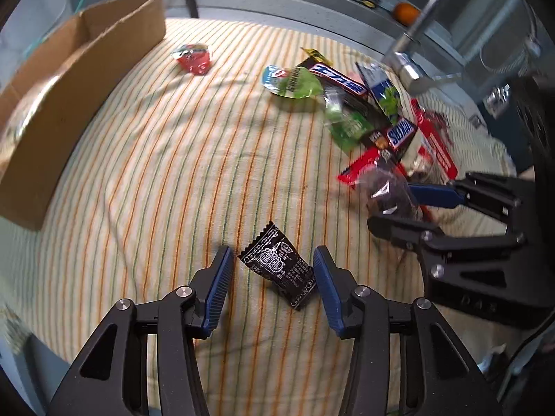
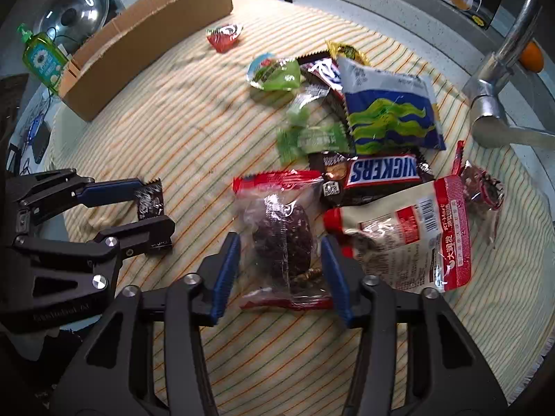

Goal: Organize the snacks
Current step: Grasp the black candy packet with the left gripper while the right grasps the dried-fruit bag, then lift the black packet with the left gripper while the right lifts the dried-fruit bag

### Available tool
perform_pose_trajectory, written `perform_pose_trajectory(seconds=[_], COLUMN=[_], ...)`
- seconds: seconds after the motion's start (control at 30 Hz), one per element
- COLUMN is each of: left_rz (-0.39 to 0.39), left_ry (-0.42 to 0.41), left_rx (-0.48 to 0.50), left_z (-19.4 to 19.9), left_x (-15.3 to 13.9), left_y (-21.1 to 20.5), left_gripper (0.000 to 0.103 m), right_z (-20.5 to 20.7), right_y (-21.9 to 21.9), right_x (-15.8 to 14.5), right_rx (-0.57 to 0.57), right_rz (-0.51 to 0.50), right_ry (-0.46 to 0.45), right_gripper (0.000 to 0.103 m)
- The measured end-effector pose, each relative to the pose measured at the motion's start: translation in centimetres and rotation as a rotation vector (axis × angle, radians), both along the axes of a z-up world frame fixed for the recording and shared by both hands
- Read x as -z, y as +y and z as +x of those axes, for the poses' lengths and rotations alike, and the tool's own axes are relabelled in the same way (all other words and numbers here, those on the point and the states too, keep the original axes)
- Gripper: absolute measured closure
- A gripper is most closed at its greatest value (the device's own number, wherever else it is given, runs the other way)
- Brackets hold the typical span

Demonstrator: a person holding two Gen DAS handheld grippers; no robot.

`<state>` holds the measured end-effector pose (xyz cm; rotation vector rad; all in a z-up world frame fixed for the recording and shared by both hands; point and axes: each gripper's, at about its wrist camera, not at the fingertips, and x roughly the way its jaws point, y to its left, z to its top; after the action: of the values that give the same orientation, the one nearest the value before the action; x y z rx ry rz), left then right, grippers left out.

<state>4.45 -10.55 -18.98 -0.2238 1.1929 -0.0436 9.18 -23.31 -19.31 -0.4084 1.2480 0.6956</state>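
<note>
Between the blue pads of the left gripper [image 1: 272, 279] lies a small black sachet [image 1: 279, 268] with white print, flat on the striped cloth [image 1: 156, 173]; jaws stand partly open, a gap visible on each side of the sachet, no pad pressing it. Right gripper [image 2: 281, 270] straddles a clear wrapper with red ends holding a dark round cookie [image 2: 281, 239]; jaws partly open, pads just beside the wrapper edges, contact cannot be told. Beyond the right gripper: Snickers bar [image 2: 378, 173], a white-and-red packet [image 2: 416, 235] to its right, blue-and-white bag [image 2: 388, 111], green candy wrappers [image 2: 312, 135]. Far ahead and left of both grippers, well apart from the pile, a red jelly cup [image 1: 192, 57] and an open cardboard box [image 1: 86, 79] at the cloth's edge.
</note>
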Motion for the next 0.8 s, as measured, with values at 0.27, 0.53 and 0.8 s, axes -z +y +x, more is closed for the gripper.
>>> perform_pose_trajectory(seconds=[0.27,0.53,0.8], left_rz=[-0.041,-0.122,-0.096], left_ry=[-0.020,-0.038,-0.008], left_rx=[0.010,-0.003,-0.007], left_z=[-0.2,-0.6,-0.8], left_x=[0.0,-0.5,-0.1], left_y=[1.4,3.6,2.5], left_gripper=[0.074,0.087,0.068], right_z=[0.2,-0.1,-1.1], right_y=[0.2,0.8,1.5], right_x=[0.2,-0.1,-0.1], right_rx=[0.027,0.049,0.054], right_rz=[0.011,0.043,0.029], right_ry=[-0.002,0.006,-0.004], right_gripper=[0.061,0.066,0.066])
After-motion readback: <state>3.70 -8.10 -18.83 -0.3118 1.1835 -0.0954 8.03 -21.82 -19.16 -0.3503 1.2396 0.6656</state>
